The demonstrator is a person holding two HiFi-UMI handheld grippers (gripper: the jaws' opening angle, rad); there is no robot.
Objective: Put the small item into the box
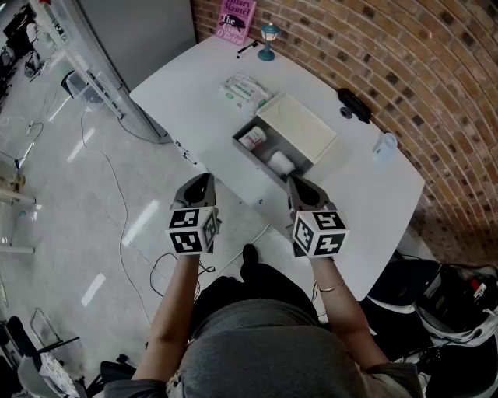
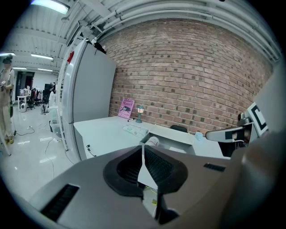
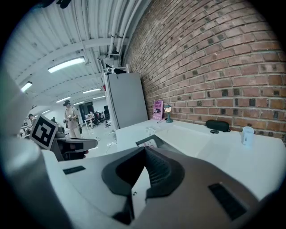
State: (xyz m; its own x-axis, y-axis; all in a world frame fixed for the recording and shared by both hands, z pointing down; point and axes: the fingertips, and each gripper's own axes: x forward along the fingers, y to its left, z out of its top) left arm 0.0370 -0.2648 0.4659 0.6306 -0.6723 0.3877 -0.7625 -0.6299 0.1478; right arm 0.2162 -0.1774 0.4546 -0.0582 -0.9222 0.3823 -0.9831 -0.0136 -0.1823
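An open grey box sits near the table's front edge, its pale lid folded back. Inside lie a small red-labelled bottle and a white roll. My left gripper hovers off the table's front edge, left of the box, jaws shut and empty. My right gripper hangs just in front of the box's near end, also shut with nothing in it. The left gripper view shows its closed jaws pointing at the bottle. In the right gripper view, closed jaws face the box.
On the white table lie a wipes packet, a small lamp, a pink book, a black case and a clear cup. The brick wall runs behind. Cables trail over the floor at left.
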